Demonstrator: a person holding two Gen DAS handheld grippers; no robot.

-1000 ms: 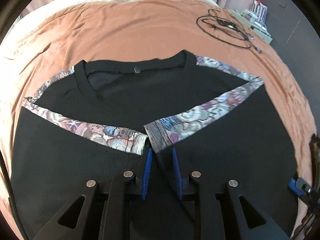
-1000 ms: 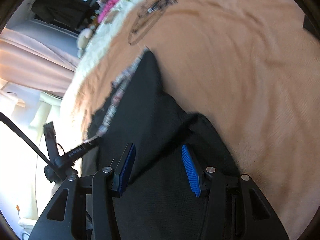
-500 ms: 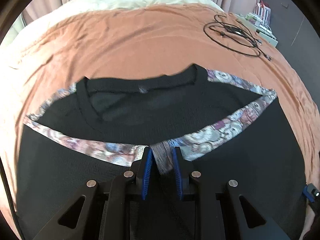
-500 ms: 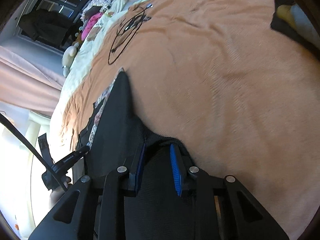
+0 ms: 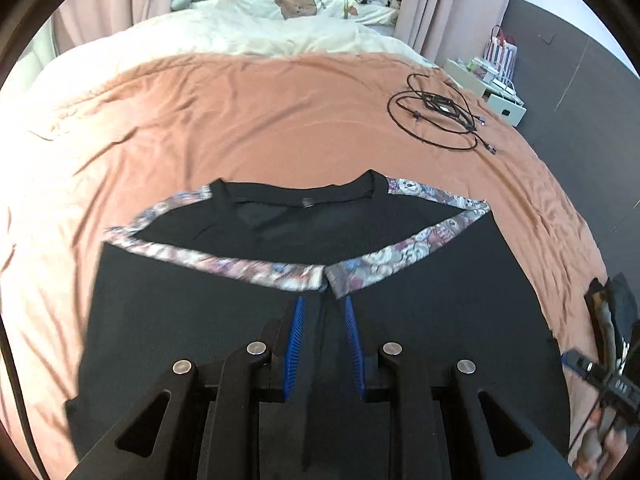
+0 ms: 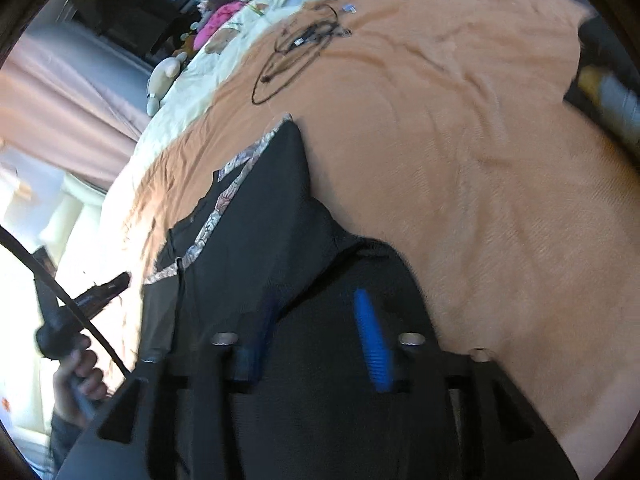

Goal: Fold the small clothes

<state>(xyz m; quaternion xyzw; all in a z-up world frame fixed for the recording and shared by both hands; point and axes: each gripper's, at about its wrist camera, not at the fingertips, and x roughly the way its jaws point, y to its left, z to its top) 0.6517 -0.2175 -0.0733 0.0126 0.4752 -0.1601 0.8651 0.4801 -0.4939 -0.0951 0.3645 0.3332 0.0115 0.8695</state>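
Observation:
A black top (image 5: pixel 280 236) with patterned sleeve bands (image 5: pixel 400 256) lies flat on the orange bedsheet (image 5: pixel 240 120), both sleeves folded in so the cuffs meet at the middle. My left gripper (image 5: pixel 323 304) hovers just short of the cuffs, jaws a little apart, with nothing between them. My right gripper (image 6: pixel 316 300) is open over the top's right side (image 6: pixel 260 216), where the black fabric bunches up under the blue pads (image 6: pixel 372 340).
A coiled black cable (image 5: pixel 436 120) lies on the sheet at the far right. Cream bedding with soft toys (image 5: pixel 280 28) lies beyond. A white bedside unit (image 5: pixel 500 100) stands at the right. A dark object (image 6: pixel 608 92) lies at the sheet's right edge.
My left gripper has pulled back from the cuffs, which now lie flat. My right gripper had closed on the top's edge and has now opened. Both views are tilted higher.

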